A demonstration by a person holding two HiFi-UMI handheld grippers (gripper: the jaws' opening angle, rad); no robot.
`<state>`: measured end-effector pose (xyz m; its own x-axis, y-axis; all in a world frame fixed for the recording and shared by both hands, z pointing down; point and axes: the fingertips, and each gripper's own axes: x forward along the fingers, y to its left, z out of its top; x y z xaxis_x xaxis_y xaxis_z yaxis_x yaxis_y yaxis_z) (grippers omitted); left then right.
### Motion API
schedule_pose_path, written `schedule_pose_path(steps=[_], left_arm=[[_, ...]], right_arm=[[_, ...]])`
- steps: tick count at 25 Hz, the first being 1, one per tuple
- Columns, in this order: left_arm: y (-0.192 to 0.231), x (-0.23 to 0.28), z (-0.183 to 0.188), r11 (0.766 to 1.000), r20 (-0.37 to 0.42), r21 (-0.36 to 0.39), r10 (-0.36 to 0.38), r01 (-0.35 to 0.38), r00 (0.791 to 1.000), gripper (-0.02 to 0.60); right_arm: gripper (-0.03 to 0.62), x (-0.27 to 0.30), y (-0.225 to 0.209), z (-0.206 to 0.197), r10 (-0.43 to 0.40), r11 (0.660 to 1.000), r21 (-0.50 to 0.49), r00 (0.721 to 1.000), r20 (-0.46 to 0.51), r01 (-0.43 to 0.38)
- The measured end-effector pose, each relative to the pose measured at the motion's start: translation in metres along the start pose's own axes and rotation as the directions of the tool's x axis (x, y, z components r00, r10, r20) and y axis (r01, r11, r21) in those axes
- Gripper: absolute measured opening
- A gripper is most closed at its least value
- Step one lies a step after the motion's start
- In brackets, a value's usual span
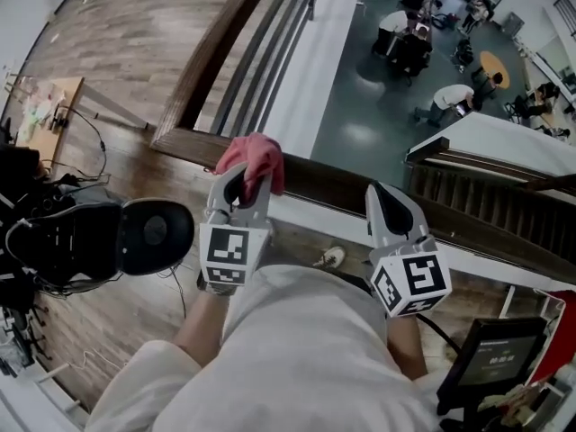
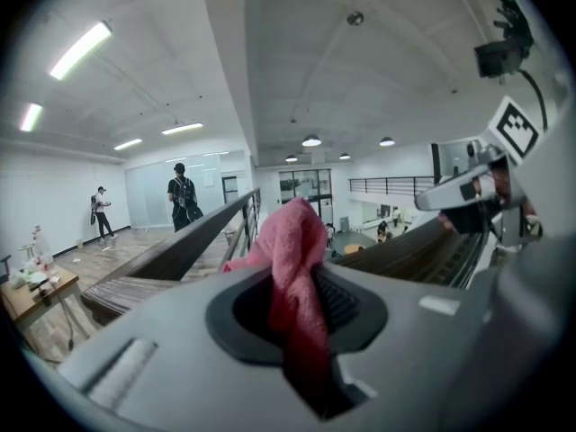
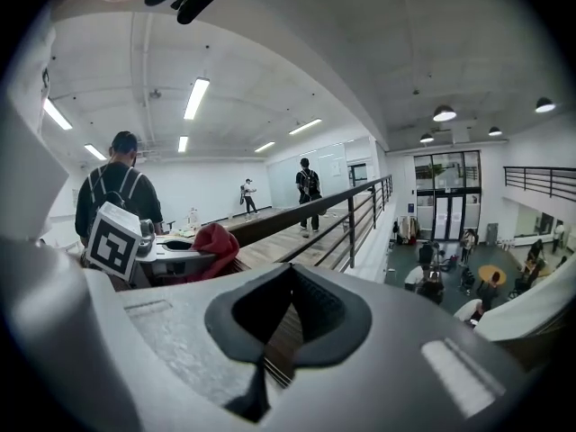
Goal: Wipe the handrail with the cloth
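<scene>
mid-frame, the left gripper (image 1: 241, 184) is clamping the cloth (image 1: 257, 157) at the handrail (image 1: 335, 180) for wiping; the right gripper (image 1: 389, 207) is idling, jaws together, empty.

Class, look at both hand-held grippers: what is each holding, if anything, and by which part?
The left hand-held gripper pinches the cloth by a bunched fold; the rest sticks out past its jaws. The right hand-held gripper holds nothing.

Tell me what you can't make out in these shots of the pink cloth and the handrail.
- Head view: whether the cloth presses on the handrail; the bunched cloth and the left gripper cover the contact.
- Head view: whether the right gripper touches the handrail; its own body hides that.
- Head view: print on the screen, too small.
</scene>
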<state>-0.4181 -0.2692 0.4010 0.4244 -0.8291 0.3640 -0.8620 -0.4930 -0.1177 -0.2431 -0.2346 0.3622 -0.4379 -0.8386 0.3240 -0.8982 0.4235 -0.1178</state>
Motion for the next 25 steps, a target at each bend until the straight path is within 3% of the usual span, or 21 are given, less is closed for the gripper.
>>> schedule_pose_path(steps=[8, 14, 25], left_arm=[[-0.044, 0.003, 0.004, 1.000, -0.010, 0.006, 0.026, -0.026, 1.000, 0.077], [-0.072, 0.015, 0.006, 1.000, -0.037, 0.017, -0.009, 0.009, 0.999, 0.077], [-0.076, 0.030, 0.014, 0.997, -0.055, 0.031, -0.065, 0.066, 0.996, 0.077]], right_arm=[[0.002, -0.040, -0.033, -0.012, 0.009, 1.000, 0.020, 1.000, 0.012, -0.009], [0.002, -0.053, -0.053, -0.010, -0.023, 0.999, 0.023, 0.999, 0.025, 0.023], [0.002, -0.057, -0.054, -0.003, -0.098, 0.995, 0.036, 0.995, 0.017, 0.097]])
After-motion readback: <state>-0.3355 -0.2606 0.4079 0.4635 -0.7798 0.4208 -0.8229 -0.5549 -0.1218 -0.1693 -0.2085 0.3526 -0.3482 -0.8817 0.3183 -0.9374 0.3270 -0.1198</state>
